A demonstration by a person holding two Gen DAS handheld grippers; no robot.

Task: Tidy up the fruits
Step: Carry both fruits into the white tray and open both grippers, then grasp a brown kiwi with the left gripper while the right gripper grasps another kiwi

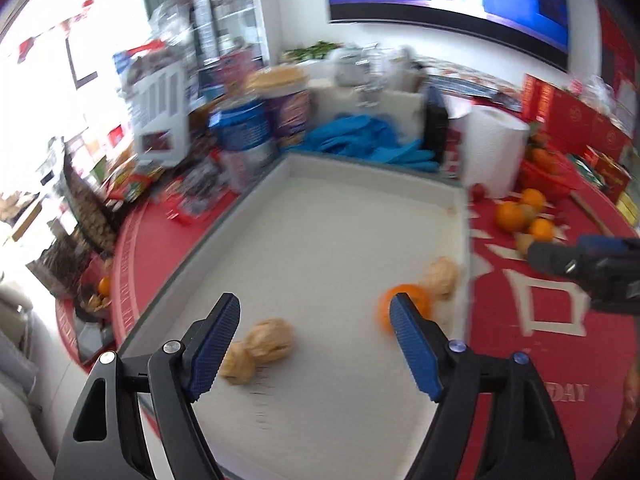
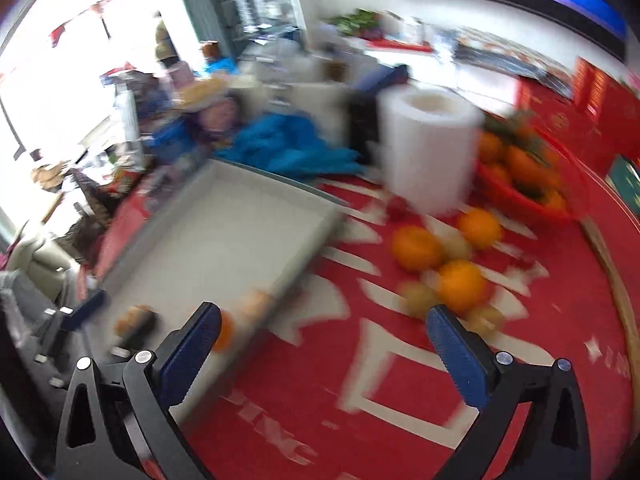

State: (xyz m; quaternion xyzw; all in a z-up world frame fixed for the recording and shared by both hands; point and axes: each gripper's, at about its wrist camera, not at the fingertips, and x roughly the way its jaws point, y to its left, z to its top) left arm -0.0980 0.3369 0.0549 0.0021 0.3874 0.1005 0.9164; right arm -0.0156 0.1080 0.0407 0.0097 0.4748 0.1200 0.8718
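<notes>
Orange lies seemingly behind left tongs' right finger.

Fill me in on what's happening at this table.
A person is sorting fruit with two handheld grippers. The white tray already holds one orange and three walnuts. Both the left gripper and right gripper are open and empty. More oranges wait on the red tablecloth beside the tray.

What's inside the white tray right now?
Inside the white tray: three walnuts and one orange, partly covered by a left gripper finger.
</notes>
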